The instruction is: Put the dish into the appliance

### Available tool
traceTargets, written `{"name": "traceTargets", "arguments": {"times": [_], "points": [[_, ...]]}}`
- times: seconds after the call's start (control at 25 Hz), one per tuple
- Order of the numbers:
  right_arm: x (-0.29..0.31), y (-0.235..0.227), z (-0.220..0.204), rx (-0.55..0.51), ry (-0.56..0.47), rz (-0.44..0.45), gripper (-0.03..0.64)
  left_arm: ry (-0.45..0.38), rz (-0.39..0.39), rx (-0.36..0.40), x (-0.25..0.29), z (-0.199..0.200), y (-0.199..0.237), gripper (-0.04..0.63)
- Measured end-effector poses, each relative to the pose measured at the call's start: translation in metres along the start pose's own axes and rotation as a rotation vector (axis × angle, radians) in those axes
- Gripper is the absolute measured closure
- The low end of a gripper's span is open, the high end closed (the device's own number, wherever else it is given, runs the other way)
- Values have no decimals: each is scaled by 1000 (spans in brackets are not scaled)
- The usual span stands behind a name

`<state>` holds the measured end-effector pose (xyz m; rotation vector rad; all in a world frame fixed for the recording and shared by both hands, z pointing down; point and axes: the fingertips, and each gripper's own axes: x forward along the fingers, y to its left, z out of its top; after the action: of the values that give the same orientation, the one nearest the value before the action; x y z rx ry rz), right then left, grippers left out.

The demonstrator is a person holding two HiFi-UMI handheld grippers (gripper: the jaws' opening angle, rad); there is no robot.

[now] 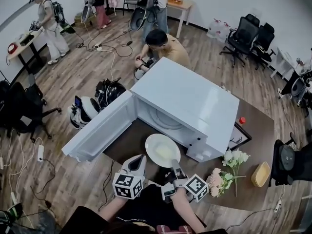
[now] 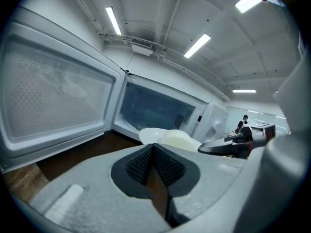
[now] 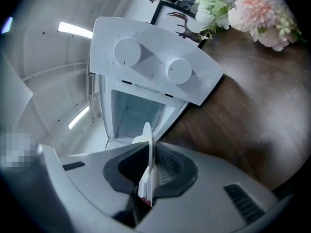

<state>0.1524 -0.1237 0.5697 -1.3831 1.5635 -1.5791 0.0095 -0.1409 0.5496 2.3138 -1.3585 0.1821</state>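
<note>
The right hand-held gripper (image 1: 174,164) (image 3: 148,154) is clamped on the near rim of the dish (image 1: 162,149) (image 3: 147,130); in the right gripper view the white rim stands edge-on between the two pads, which press on it from both sides. The dish is held above the dark counter (image 1: 263,130) (image 3: 243,101), just in front of the mouth of the microwave (image 1: 185,99) (image 2: 155,108) (image 3: 150,62) and not inside it. Something pale yellow lies on the dish, seen also in the left gripper view (image 2: 167,137). The microwave door (image 1: 97,130) (image 2: 53,96) is swung wide to the left, and a round turntable (image 1: 163,118) shows in the cavity. Two round knobs (image 3: 127,50) sit on the control panel to the right of the opening. The left hand-held gripper (image 1: 140,158) (image 2: 153,152) hangs just left of the dish, apart from it, with its jaws drawn together and nothing between them. To the right on the counter lie pink and white flowers (image 1: 222,177) (image 3: 252,8), with a yellow bowl (image 1: 261,174) beyond them. A framed picture (image 1: 240,135) is beside the microwave's right side. Behind the microwave a person (image 1: 163,43) crouches on the wooden floor.
</note>
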Motion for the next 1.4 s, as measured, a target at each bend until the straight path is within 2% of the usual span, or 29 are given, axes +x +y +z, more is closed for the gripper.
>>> {"name": "traceTargets", "arguments": {"times": [0.28,0.72,1.16,1.4], "points": [[21,-1,8,65,-19,-11,575,10,7,-8,17,9,11,586],[41,-2,22,150,-183,-61,572,43,-85,39,32,30,23,586],[55,-14,28,235,-300,-105,572,58,-125,51,46,39,41,586],[59,-16,35,227,-365,-125,574,50,-140,58,53,45,44,586]]}}
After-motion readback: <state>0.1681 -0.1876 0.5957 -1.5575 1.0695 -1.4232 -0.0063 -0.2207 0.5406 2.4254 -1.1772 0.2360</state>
